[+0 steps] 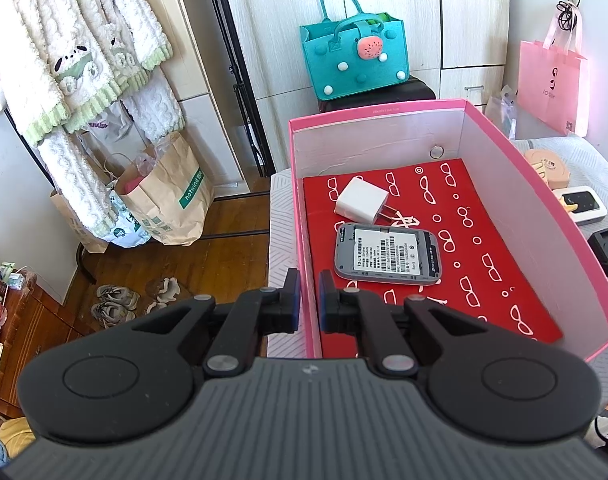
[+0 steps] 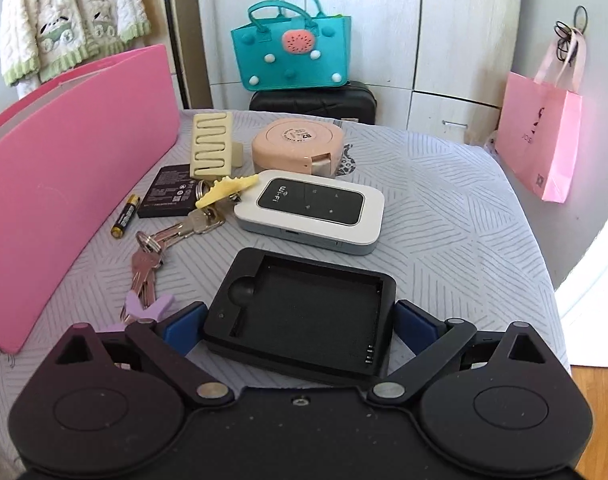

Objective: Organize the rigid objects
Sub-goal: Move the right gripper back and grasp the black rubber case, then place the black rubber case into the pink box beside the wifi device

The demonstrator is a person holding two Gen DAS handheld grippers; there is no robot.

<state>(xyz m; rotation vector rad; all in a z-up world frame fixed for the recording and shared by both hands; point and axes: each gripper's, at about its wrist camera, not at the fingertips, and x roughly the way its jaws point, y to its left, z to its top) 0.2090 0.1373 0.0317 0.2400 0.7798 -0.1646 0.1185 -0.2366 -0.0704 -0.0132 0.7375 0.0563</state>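
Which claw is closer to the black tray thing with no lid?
Right. The right claw has the black battery cradle between its blue pads. The left claw is clamped on the pink box's near wall, with the cradle outside the box's far side.

The left gripper (image 1: 309,294) pinches a thin wall between nearly closed jaws; the right gripper (image 2: 300,322) apparently clamps a flat case between wide jaws.

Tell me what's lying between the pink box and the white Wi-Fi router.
In the right wrist view, a flat black battery, a small AA battery and keys lie between the pink box and the Wi-Fi router.
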